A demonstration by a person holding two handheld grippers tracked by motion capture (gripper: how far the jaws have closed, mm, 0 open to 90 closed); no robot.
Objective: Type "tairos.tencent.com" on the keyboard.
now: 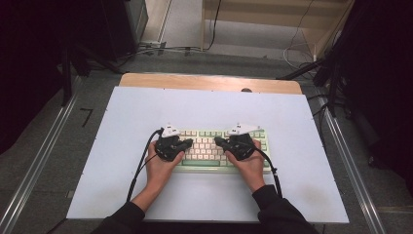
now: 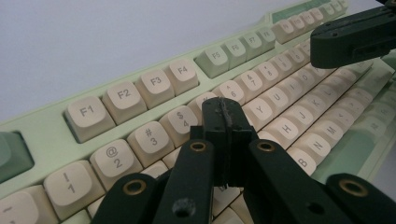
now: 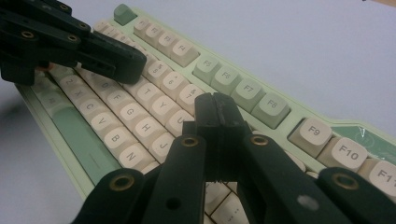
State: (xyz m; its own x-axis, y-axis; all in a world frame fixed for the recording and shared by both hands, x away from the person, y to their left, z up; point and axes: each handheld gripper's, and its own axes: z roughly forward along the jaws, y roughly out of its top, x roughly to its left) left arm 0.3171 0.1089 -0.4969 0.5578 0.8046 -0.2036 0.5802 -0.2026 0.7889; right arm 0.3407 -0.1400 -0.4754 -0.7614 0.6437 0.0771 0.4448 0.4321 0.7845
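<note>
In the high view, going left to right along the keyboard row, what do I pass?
Left gripper, shut over the keyboard's left part → bare middle keys of the keyboard → right gripper, shut over the right part → keyboard's right end → white table.

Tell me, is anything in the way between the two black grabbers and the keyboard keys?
Nothing visible is. The left gripper hangs with its jaws shut just above the keyboard, near the number and letter rows. The right gripper does the same from the other side, jaws shut too. Whether either tip already touches a key cannot be told.
</note>
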